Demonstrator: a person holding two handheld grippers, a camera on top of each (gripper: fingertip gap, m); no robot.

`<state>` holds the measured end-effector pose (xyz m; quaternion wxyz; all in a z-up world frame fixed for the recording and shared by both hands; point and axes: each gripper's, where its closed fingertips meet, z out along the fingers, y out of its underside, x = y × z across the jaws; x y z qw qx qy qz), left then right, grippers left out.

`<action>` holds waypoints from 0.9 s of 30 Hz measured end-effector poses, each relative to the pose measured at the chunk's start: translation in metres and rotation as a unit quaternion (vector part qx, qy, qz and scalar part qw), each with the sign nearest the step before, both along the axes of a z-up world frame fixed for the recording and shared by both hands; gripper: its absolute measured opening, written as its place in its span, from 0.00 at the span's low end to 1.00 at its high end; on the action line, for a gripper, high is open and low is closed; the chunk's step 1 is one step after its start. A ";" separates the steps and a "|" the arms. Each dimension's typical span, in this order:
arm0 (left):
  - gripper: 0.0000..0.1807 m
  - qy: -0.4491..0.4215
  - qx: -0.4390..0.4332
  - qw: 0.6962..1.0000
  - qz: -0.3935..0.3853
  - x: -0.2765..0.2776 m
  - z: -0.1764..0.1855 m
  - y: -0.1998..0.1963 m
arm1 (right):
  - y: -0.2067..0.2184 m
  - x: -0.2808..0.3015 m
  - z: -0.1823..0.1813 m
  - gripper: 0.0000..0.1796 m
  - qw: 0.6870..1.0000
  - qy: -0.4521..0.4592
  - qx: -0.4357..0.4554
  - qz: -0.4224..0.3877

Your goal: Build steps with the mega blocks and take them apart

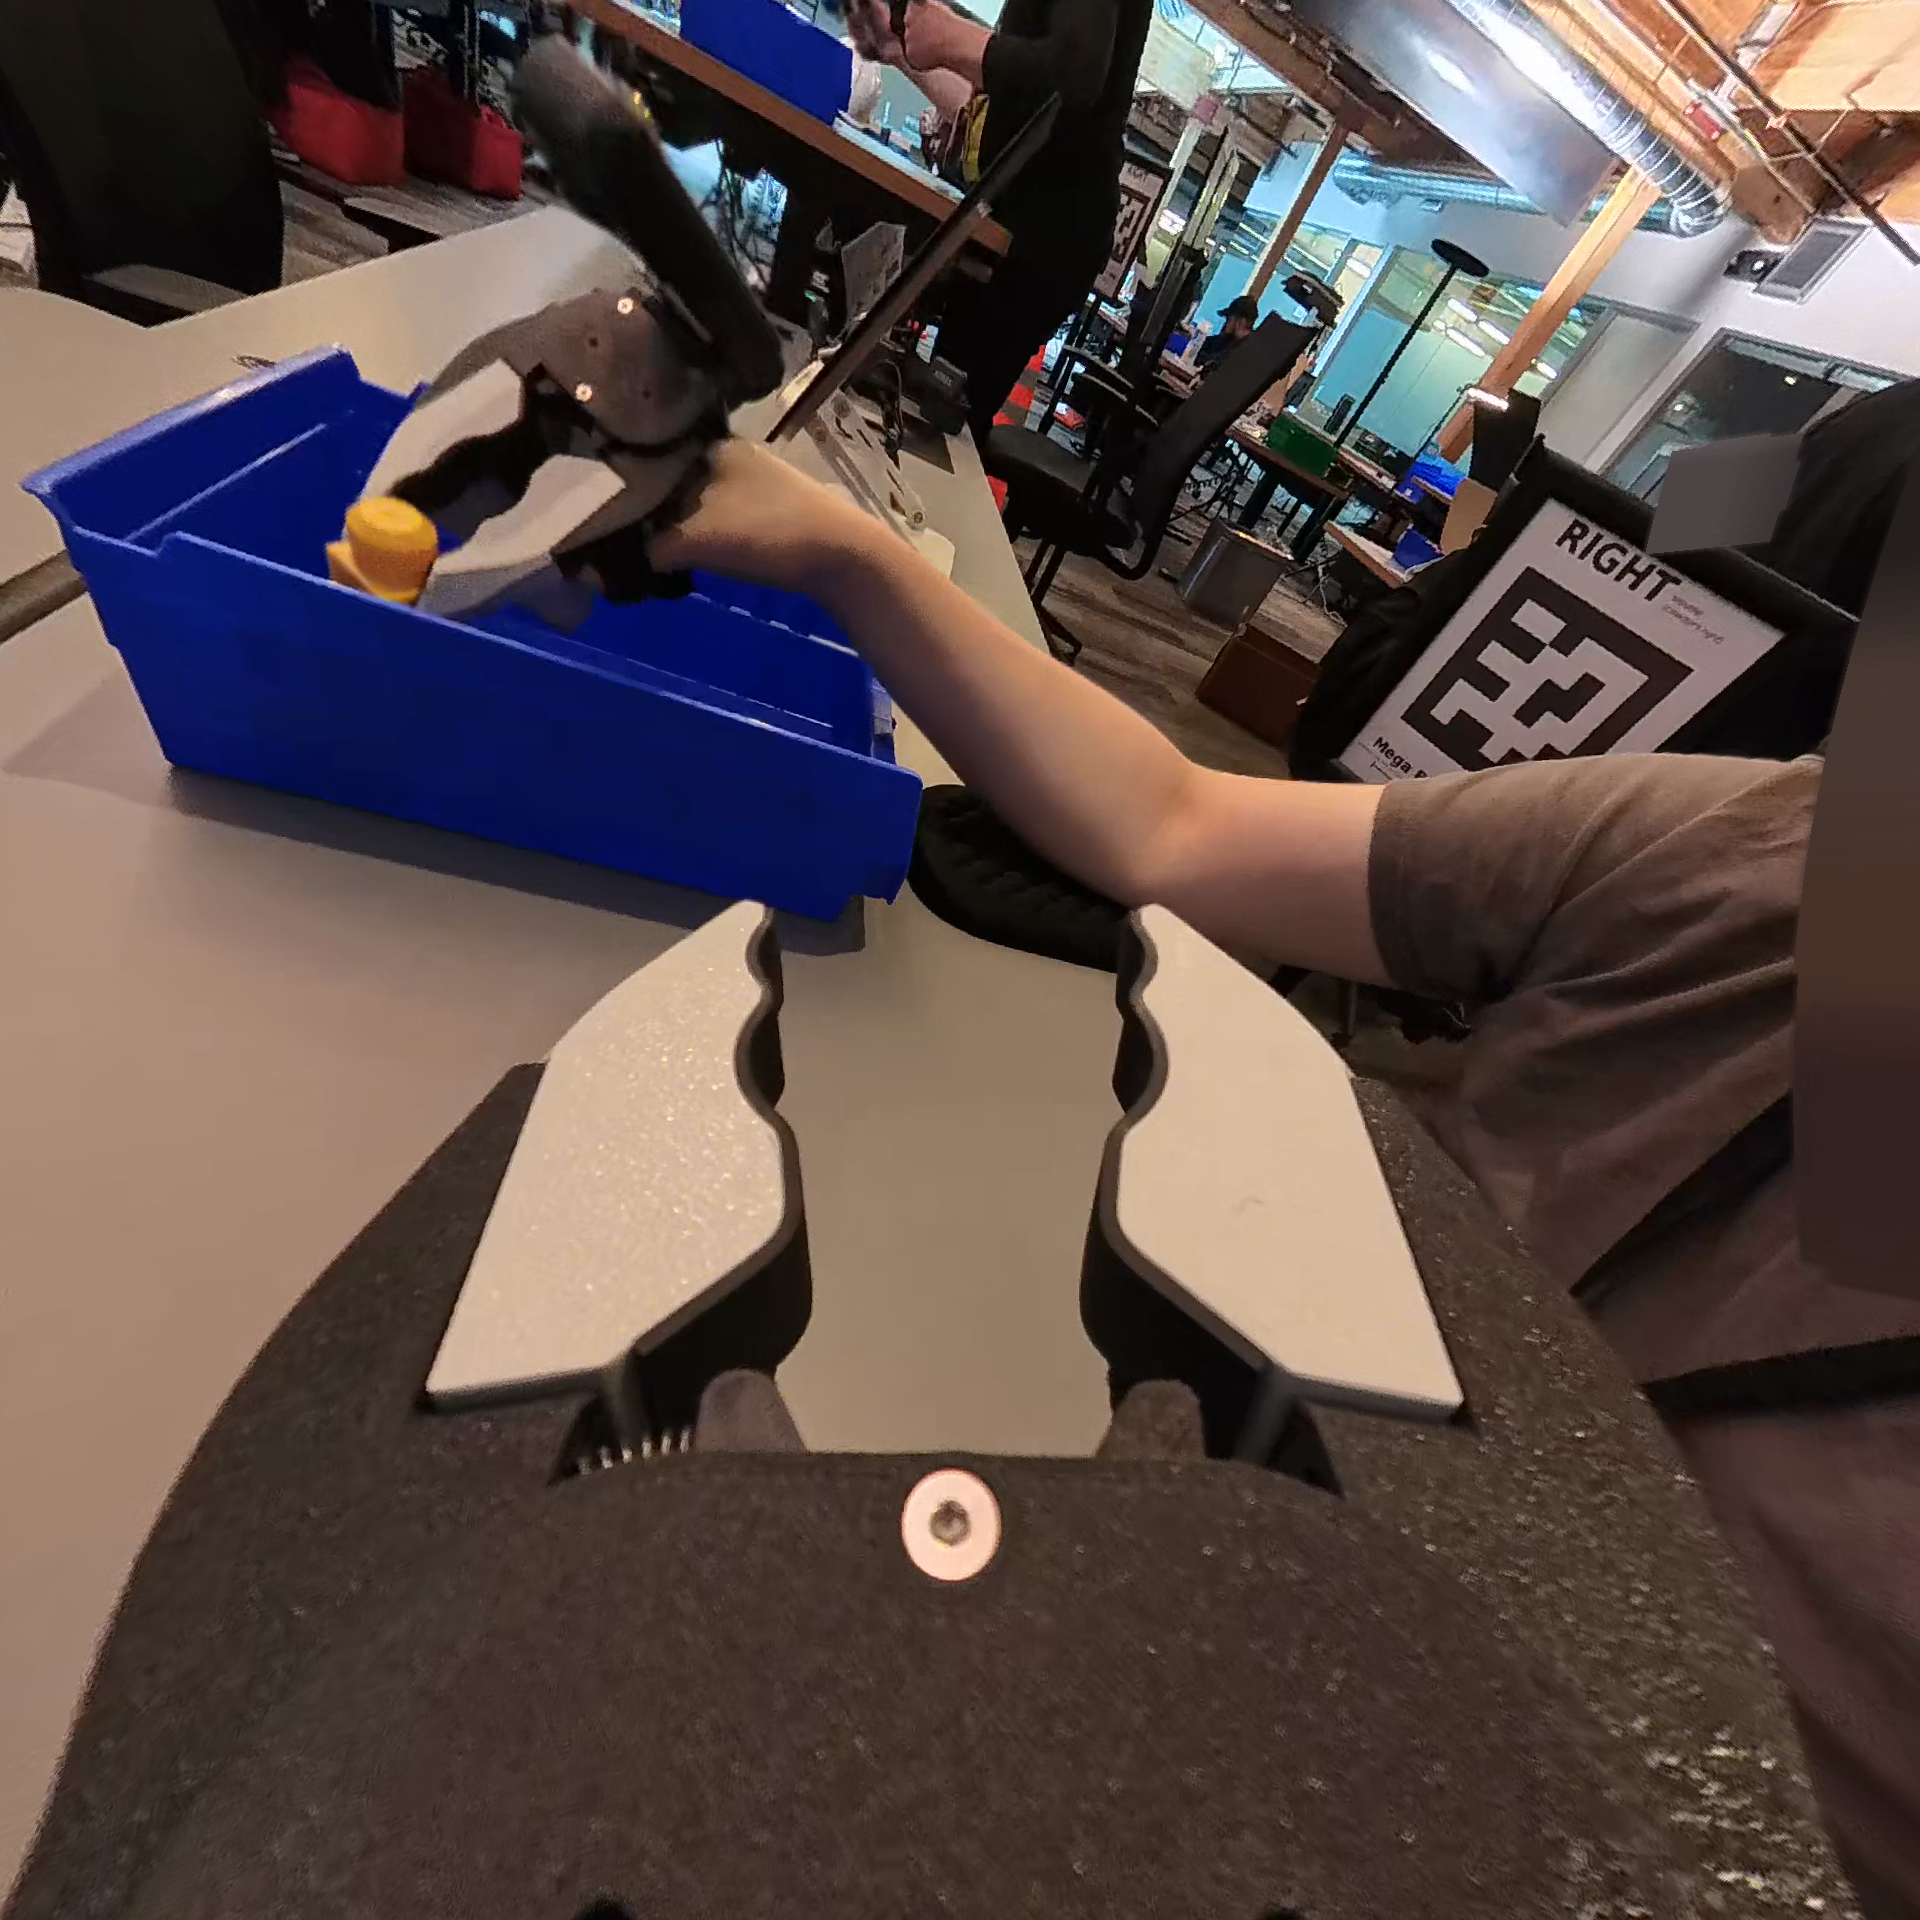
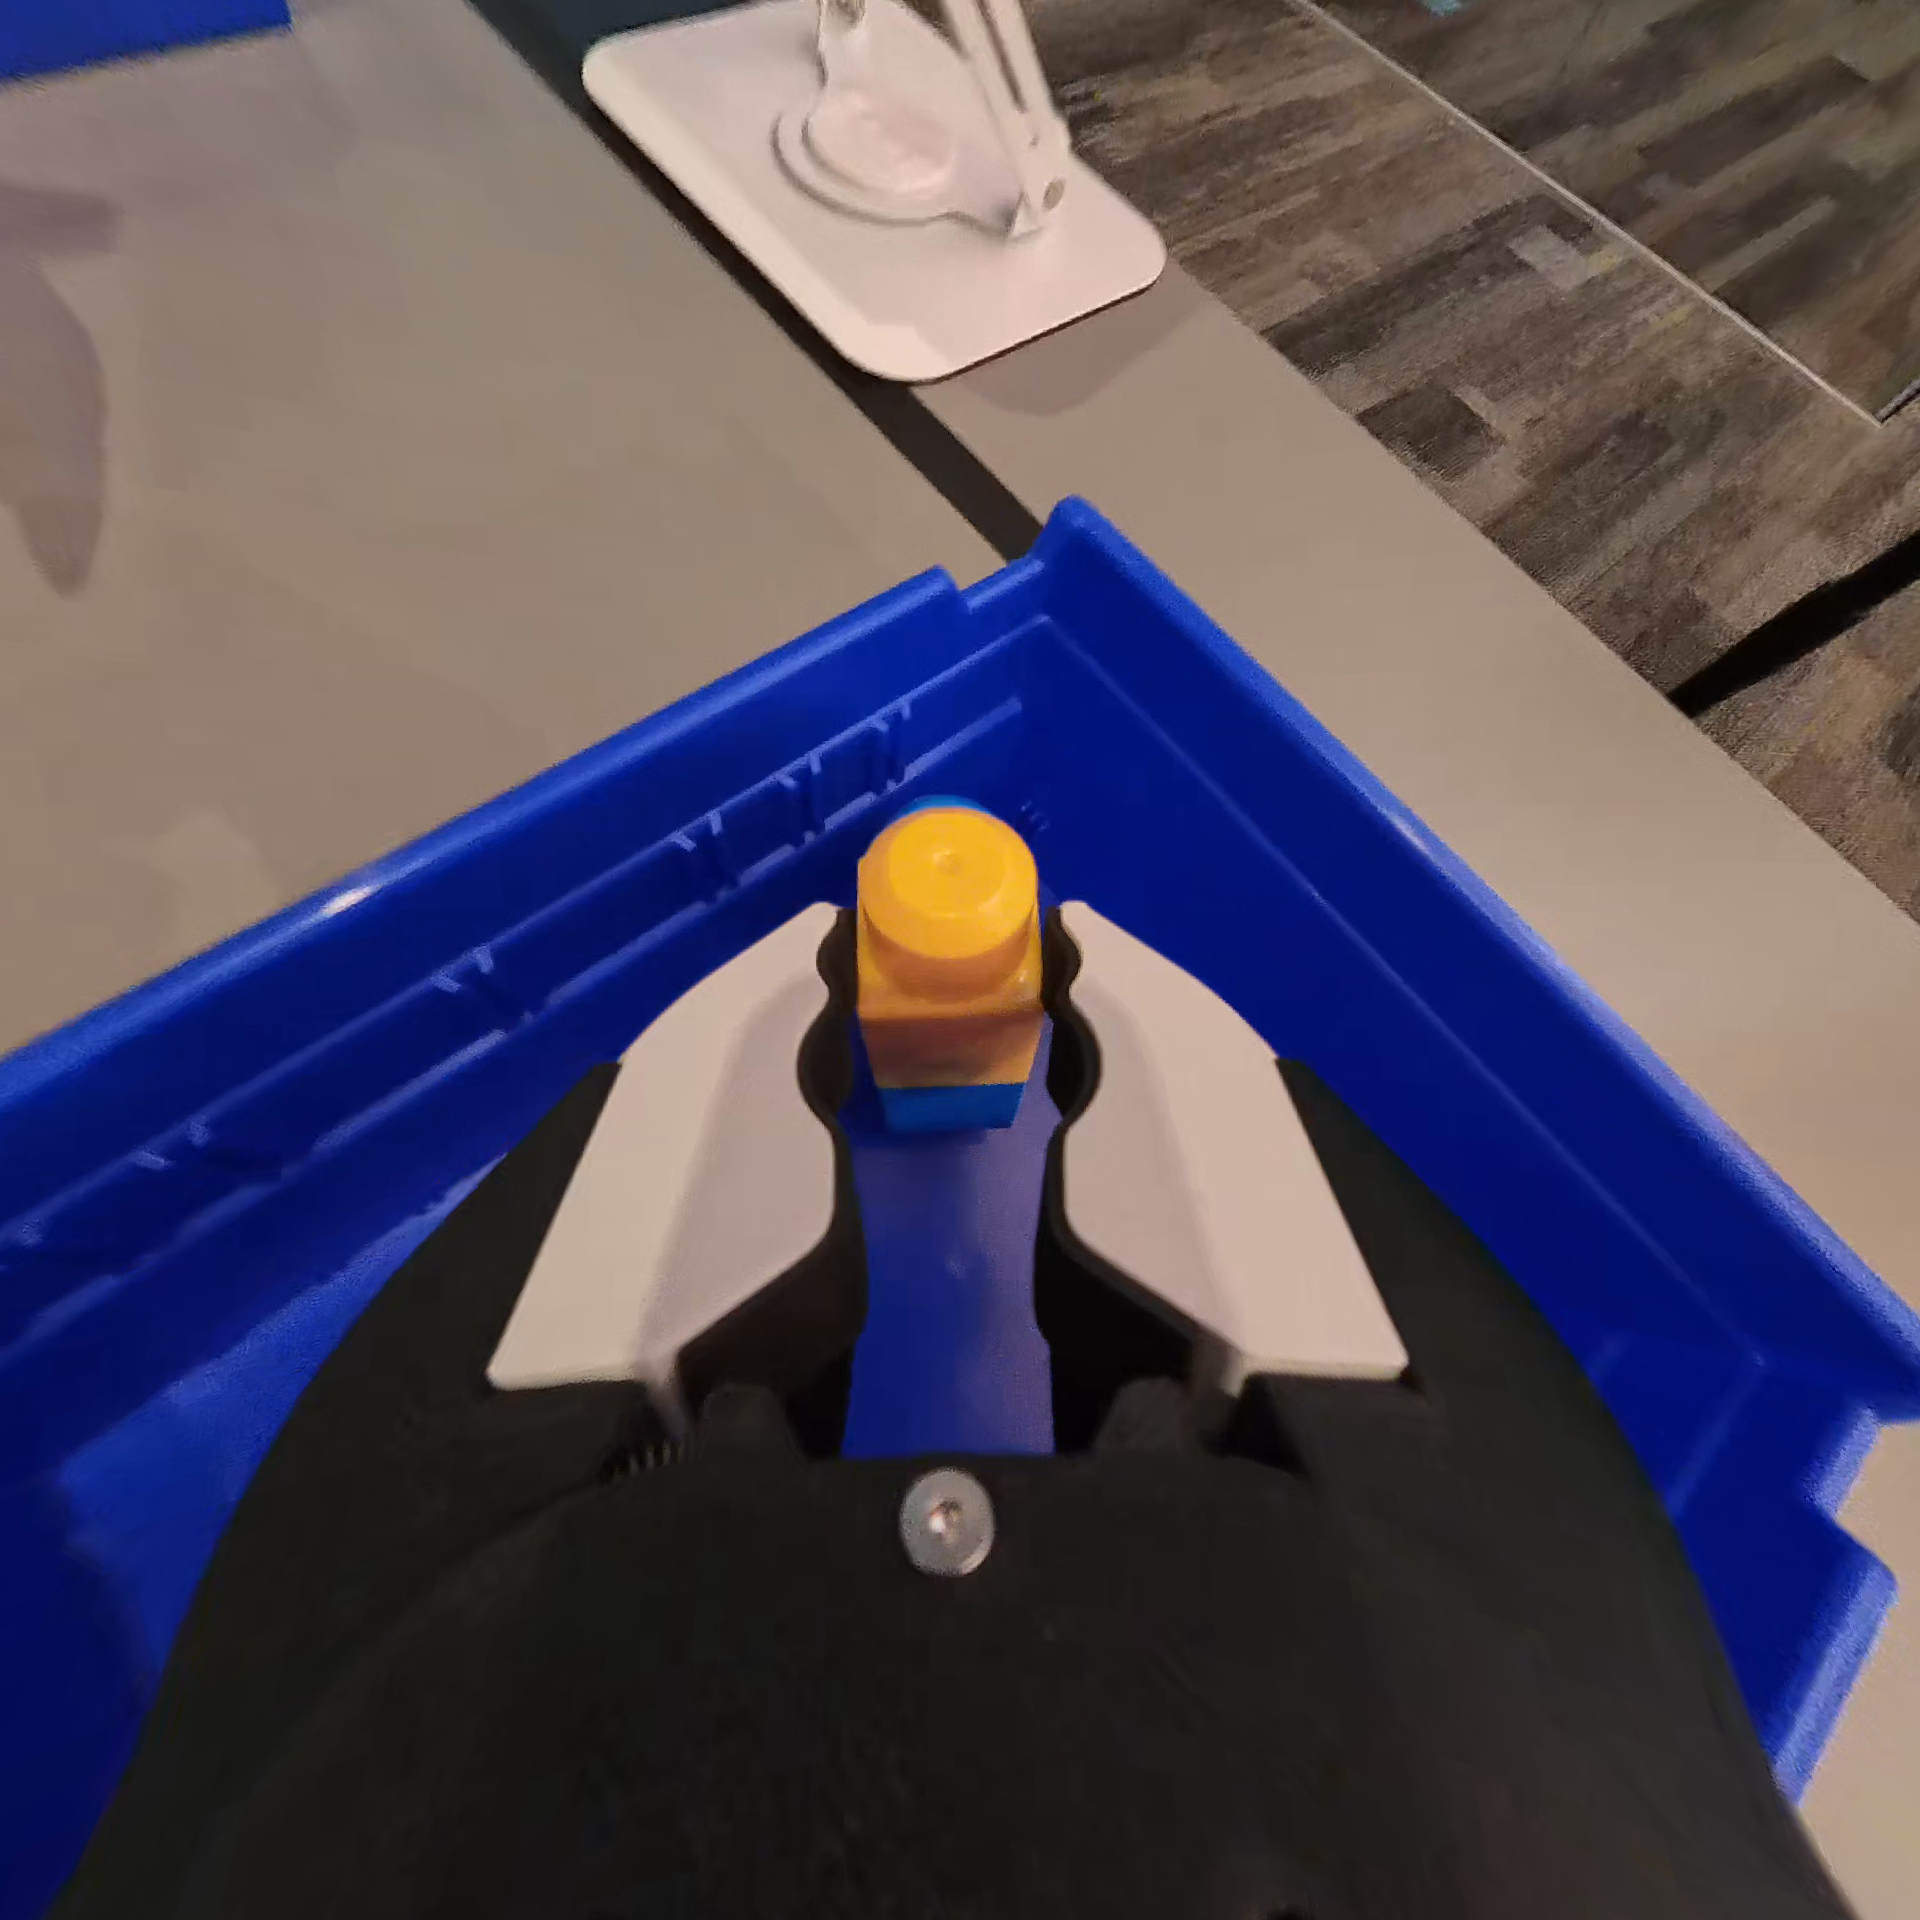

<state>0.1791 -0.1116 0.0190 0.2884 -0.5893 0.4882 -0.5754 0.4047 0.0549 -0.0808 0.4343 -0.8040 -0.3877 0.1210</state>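
Blocks [image 2: 945,966], yellow on blue, sat pinched in the right tool [image 2: 948,997] inside the bin [image 2: 1299,831]; left tool [image 1: 948,997] gaped empty, so steps looked unbuilt.

We see a grey table [image 1: 260,1039] with a white stand base [image 2: 883,208] at its far edge and a black pad [image 1: 997,883] near the front edge. Past it we see patterned carpet [image 2: 1558,260], black office chairs [image 1: 1101,457], a marker sign [image 1: 1558,655], red bins [image 1: 395,125] and long desks [image 1: 810,114].
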 end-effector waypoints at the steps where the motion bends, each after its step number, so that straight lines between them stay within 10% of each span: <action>1: 0.34 0.000 0.006 1.000 0.005 0.000 0.001 0.001 | 0.002 0.001 -0.003 0.20 1.000 -0.006 -0.001 -0.003; 10: 0.36 0.063 0.137 0.969 0.197 -0.025 -0.002 0.063 | 0.016 0.012 -0.009 0.35 0.997 -0.024 0.012 -0.067; 17: 0.36 0.159 0.263 0.834 0.459 -0.104 0.012 0.134 | 0.006 0.033 -0.020 0.37 0.987 -0.116 -0.031 -0.109; 27: 0.36 0.220 0.276 0.789 0.502 -0.128 0.003 0.147 | 0.013 0.053 -0.038 0.37 0.970 -0.162 -0.055 -0.174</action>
